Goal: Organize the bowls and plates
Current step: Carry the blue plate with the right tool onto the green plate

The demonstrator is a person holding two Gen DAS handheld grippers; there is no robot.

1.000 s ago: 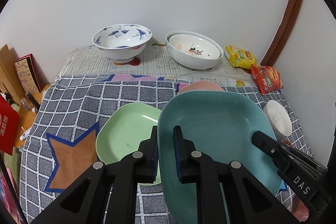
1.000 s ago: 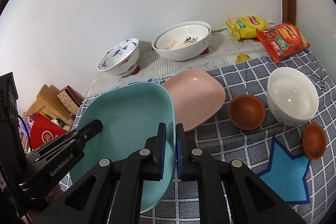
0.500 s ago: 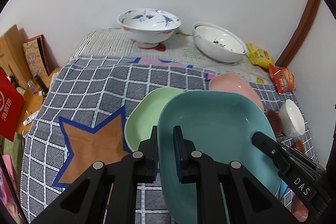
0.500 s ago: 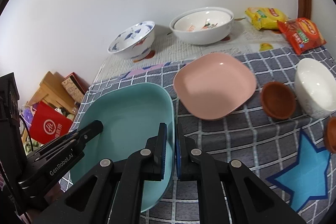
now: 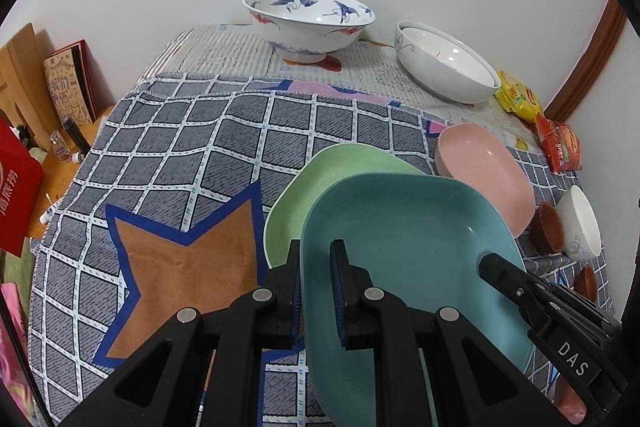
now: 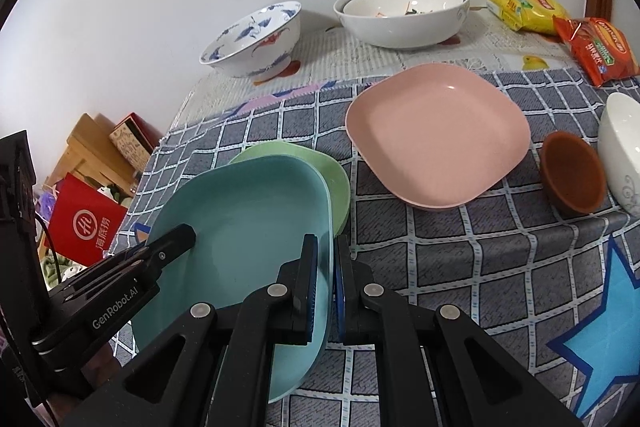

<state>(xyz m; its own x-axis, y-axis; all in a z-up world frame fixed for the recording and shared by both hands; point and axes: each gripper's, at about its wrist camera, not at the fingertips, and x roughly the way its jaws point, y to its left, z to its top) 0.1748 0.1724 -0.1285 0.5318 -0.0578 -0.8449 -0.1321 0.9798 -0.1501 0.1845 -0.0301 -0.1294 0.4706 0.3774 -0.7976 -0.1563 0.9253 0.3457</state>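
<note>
I have the teal plate [image 5: 404, 267] pinched from both sides: my left gripper [image 5: 316, 291] clamps its left rim, one finger under the edge and one inside the dish, and my right gripper [image 6: 326, 295] clamps the opposite rim the same way, so both sets of fingers are closed on that plate. In the left wrist view the plate sits at about 5 o'clock and overlaps the green plate [image 5: 320, 187], which lies on the checked cloth [image 5: 200, 147] beneath it; I cannot tell whether the two plates touch. In the right wrist view the green plate shows only as a crescent past the teal rim at 11 o'clock from my fingers. The pink plate [image 6: 436, 135] rests flat on the cloth at 1 o'clock in that view, apart from the green one. Just beside it at 3 o'clock stands a small brown bowl [image 6: 572, 171], with a white bowl [image 6: 620, 155] close against its far side. Toward 12 o'clock, on the newspaper-covered back of the worktop [image 5: 240, 47], stand the blue-patterned bowl [image 5: 308, 19] and the nested white bowls [image 6: 404, 13]. At 2 o'clock in the right wrist view lie a yellow snack packet [image 6: 524, 9] and a red snack packet [image 6: 596, 47], touching each other.
</note>
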